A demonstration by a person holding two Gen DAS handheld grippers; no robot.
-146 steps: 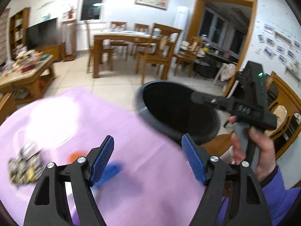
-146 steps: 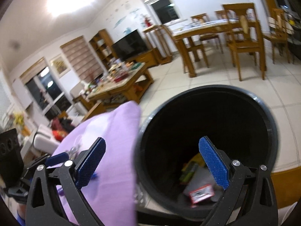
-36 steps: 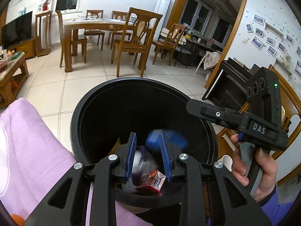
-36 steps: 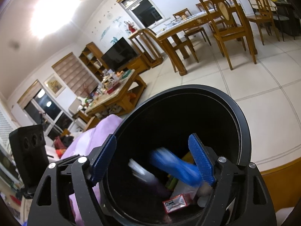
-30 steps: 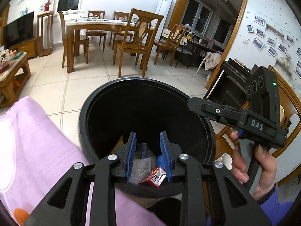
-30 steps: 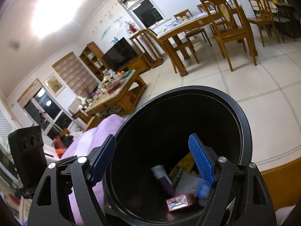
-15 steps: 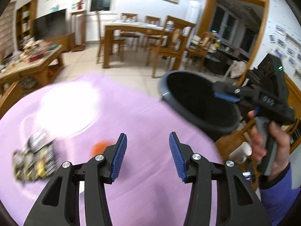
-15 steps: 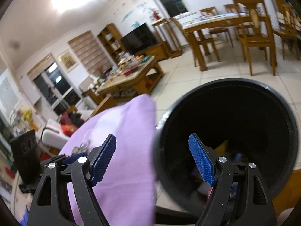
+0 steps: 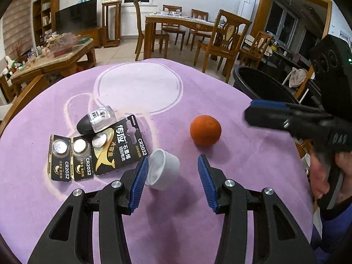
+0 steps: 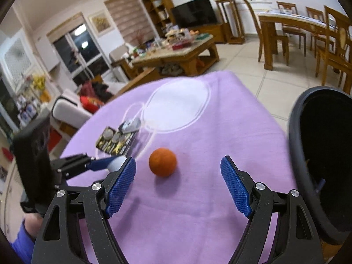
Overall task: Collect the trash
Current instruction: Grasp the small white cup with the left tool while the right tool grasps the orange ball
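Left wrist view: left gripper hangs over the purple cloth, fingers part-spread, holding nothing. White cup lies tipped just before them, nearer the left pad, short of the orange. Battery cards lie left of the orange. To grasp well: centre on the cup, pinch gently (thin wall, likely crushable).

Right wrist view: right gripper, fingers wide and empty, faces the orange. Black bin stands right of it.

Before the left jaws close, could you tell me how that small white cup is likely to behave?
The white cup lies on its side, so it may roll. It looks thin and light, so it could crush or skid on the purple cloth.
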